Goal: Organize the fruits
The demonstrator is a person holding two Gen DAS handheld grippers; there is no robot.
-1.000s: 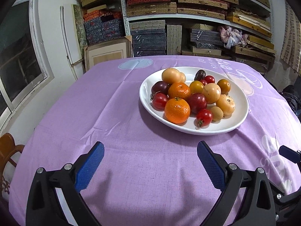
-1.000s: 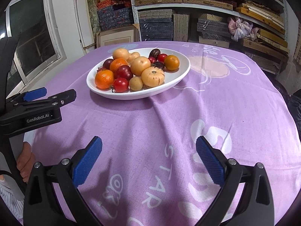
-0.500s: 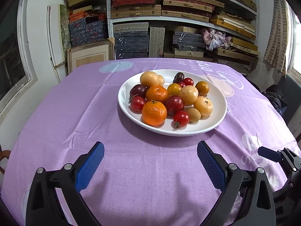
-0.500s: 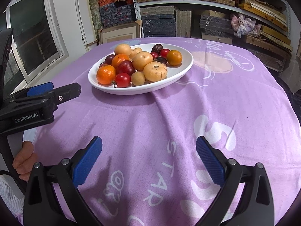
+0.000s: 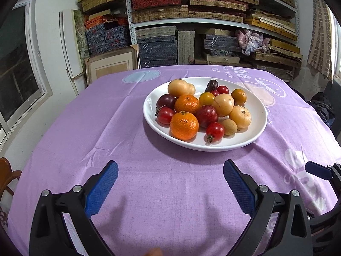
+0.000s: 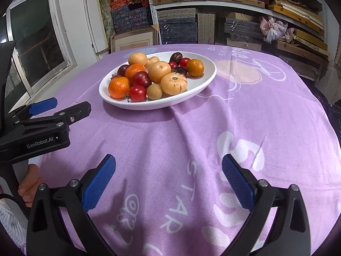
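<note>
A white plate (image 5: 259, 115) on the purple tablecloth holds several mixed fruits: oranges (image 5: 184, 125), red tomatoes (image 5: 215, 129), dark plums (image 5: 206, 115) and pale yellow fruits (image 5: 240, 116). The plate also shows in the right wrist view (image 6: 207, 76). My left gripper (image 5: 170, 181) is open and empty, above the cloth in front of the plate. My right gripper (image 6: 168, 175) is open and empty, farther back to the plate's right. The left gripper also shows at the left of the right wrist view (image 6: 61, 108).
Shelves (image 5: 213, 21) stacked with boxes stand behind the table. A window (image 5: 15, 64) is on the left wall. A wooden chair (image 5: 6, 175) sits at the table's left edge. The tablecloth (image 6: 255, 128) is rucked into a fold near the plate.
Both grippers have moved a little closer to the plate. The left wrist view swung to the right and then partly back. Both grippers stay open.
</note>
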